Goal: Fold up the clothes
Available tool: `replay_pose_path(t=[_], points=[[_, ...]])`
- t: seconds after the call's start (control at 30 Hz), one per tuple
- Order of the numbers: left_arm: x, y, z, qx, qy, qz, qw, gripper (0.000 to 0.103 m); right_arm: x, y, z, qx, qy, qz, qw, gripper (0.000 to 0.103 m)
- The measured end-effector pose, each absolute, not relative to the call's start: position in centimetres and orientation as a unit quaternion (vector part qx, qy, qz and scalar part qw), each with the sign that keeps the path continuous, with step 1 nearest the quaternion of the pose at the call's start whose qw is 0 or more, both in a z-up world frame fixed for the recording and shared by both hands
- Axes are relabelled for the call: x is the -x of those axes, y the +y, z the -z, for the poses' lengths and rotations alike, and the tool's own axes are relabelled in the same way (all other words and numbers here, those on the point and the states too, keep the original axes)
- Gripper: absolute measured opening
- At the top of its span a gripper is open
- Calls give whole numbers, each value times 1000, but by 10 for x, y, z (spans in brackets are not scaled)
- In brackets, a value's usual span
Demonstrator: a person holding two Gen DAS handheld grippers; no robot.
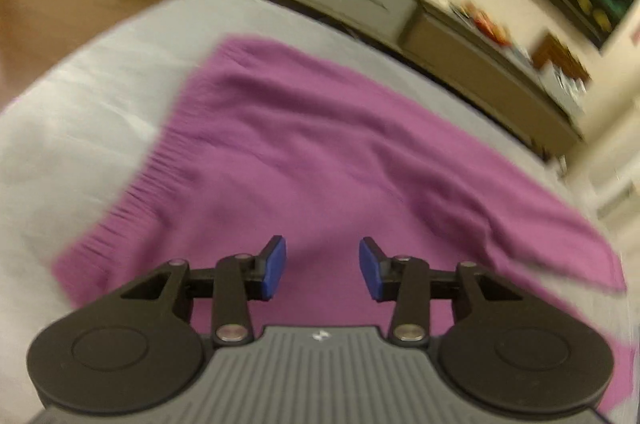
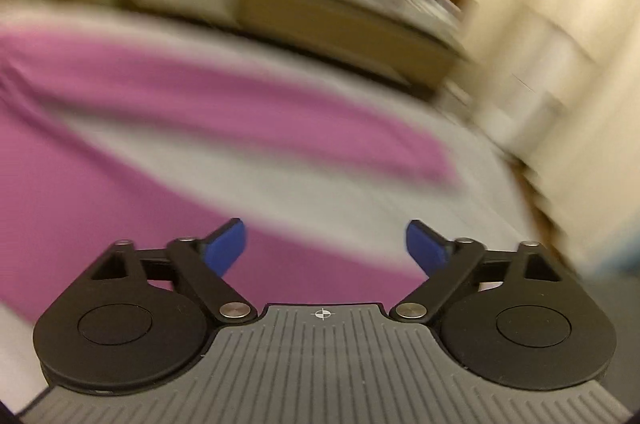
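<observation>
- Left gripper [image 1: 322, 268] hung above the near part of the trousers [image 1: 304, 151], its jaws apart with nothing between them; whether a blue pad brushed the cloth could not be told.
- Right gripper [image 2: 324, 248] stood spread wider, also empty, over the split where the trousers' two legs part, with the near leg [image 2: 100, 207] under its left finger and bare bed [image 2: 280, 179] ahead.
- Trousers lay spread flat on the white bed, the gathered waistband [image 1: 132, 183] at their left end and both legs running off to the right, the far leg [image 2: 248, 107] angled away from the near one.
- No fold showed in either view; the flat spread would fit a garment laid out for folding as well as one shaken open again.
- Risk: both views were smeared by motion, the right badly so; a grab made at that speed could close on air or on the bedsheet beside the trousers.
- Risk: the knit looked soft and thin, so a pinch at the trousers' middle rather than at an edge might take only the top layer, and lifting would then drag the rest into a bunch.
- Risk: with the legs splayed, a fold across the trousers would likely come out crooked, one cuff [image 1: 600, 268] overhanging.
- Risk: the far cuff lay near the bed's right edge and a tug toward it could slide the cloth off.
</observation>
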State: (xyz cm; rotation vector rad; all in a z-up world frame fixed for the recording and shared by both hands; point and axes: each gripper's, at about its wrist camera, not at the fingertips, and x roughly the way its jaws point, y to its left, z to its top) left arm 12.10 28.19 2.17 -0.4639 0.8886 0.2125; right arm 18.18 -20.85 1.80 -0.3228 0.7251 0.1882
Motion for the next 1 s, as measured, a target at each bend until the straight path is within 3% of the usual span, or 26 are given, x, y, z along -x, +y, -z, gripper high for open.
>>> replay_pose_path(t=[0.07, 0.17, 0.33, 0.37, 0.4, 0.5, 0.67, 0.73, 0.87, 1.0], points=[[-126, 274, -14, 205, 441, -94, 869, 41, -203, -153, -36, 119, 324, -169, 923, 91], [-128, 273, -8, 187, 450, -101, 867, 41, -260, -86, -18, 88, 352, -199, 911, 91], [-126, 281, 1, 190, 464, -102, 859, 41, -333, -28, 36, 110, 419, -164, 886, 75], [-125, 283, 0, 197, 464, -101, 858, 43, -345, -20, 48, 120, 432, -152, 881, 85], [-126, 284, 0, 200, 463, -101, 858, 44, -356, -19, 56, 124, 437, -134, 881, 99], [-128, 287, 2, 206, 463, -100, 856, 44, -390, -48, 62, 67, 441, -87, 891, 101], [-128, 292, -1, 203, 462, -97, 858, 42, -387, -73, 54, 63, 429, -89, 897, 98], [-125, 295, -8, 190, 446, -104, 869, 42, -377, -81, 50, 61, 423, -97, 899, 89], [-125, 310, -8, 173, 436, -143, 872, 44, -357, -99, 40, 59, 412, -114, 902, 92], [-126, 329, 2, 179, 441, -182, 860, 38, -342, -141, 53, 85, 430, -90, 894, 92]])
